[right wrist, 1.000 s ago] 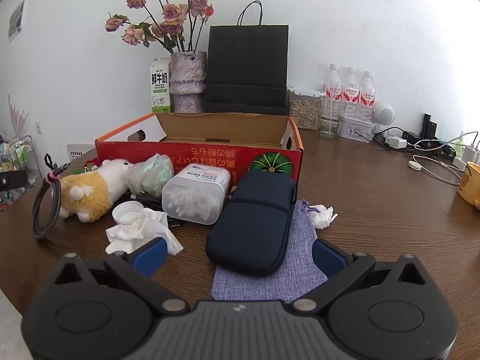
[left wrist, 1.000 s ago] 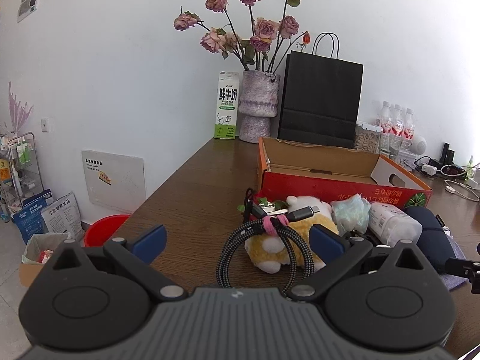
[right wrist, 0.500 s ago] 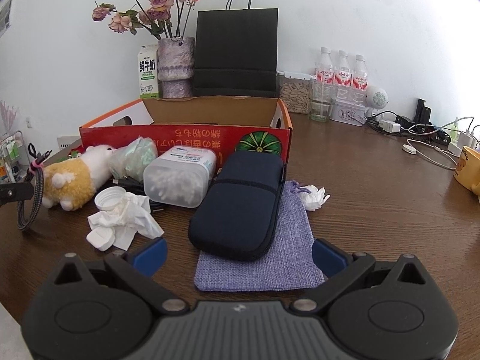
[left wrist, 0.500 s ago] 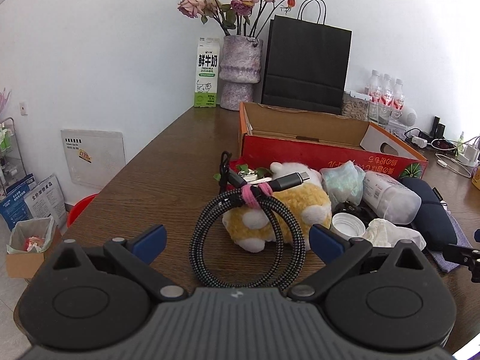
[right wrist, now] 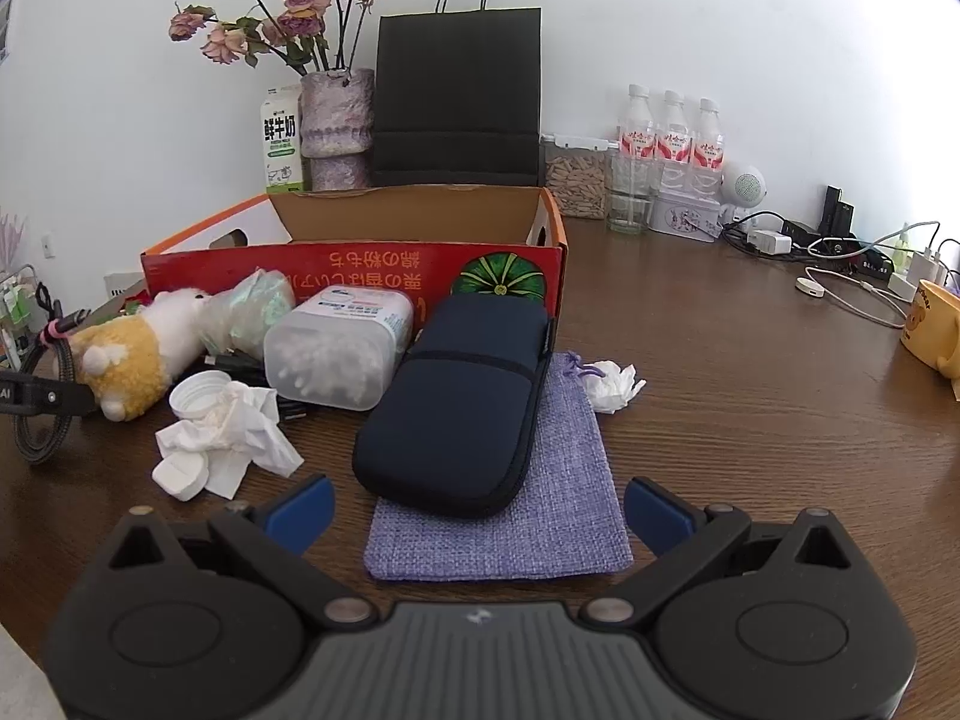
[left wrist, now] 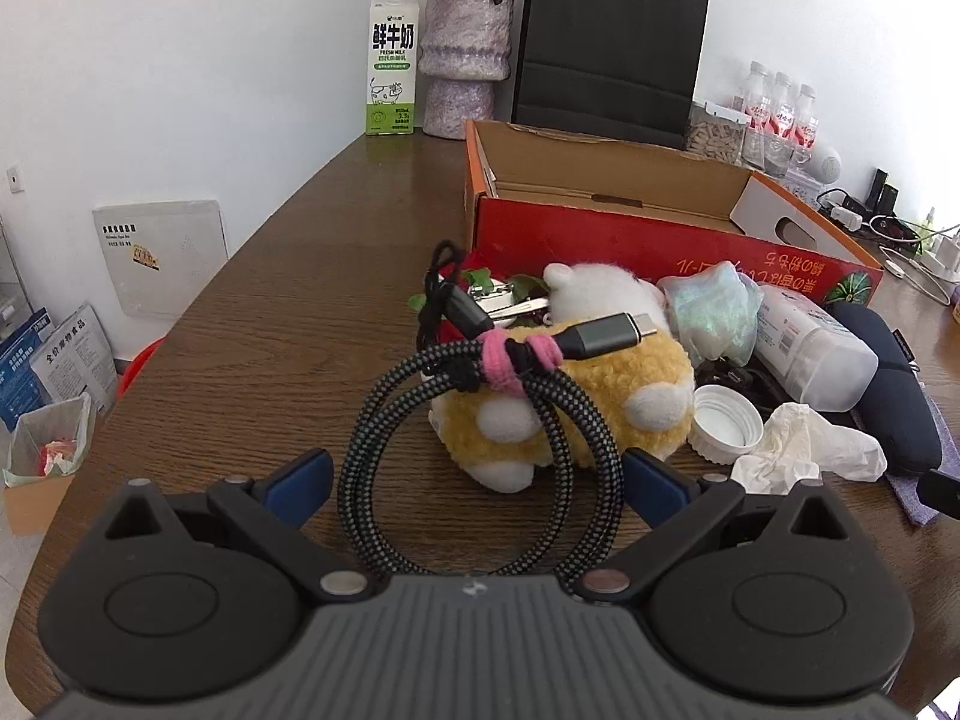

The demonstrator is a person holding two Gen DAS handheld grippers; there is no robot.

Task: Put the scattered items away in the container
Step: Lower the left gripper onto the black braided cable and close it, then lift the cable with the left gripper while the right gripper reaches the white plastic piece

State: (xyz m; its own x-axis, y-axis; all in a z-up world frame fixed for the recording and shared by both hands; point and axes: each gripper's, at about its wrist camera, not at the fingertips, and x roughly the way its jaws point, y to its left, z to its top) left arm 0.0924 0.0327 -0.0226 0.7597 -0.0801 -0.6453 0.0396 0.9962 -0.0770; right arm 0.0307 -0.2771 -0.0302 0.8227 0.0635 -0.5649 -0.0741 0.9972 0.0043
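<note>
A braided black cable coil tied with a pink band stands on edge against a yellow-and-white plush toy. My left gripper is open, its blue pads just outside the coil on either side. The red cardboard box lies open behind the pile. My right gripper is open and holds nothing, just short of a navy zip case lying on a purple cloth pouch. A cotton-swab tub, crumpled tissue, white lid and plastic bag sit between toy and case.
A vase, milk carton, black paper bag and water bottles line the wall behind the box. Chargers and cords and a yellow mug sit at the right. The table's left edge drops to floor bins.
My left gripper has moved forward and lower, so the cable coil and plush toy are nearer and the coil now sits between the pads. The right gripper's view shifted a little.
</note>
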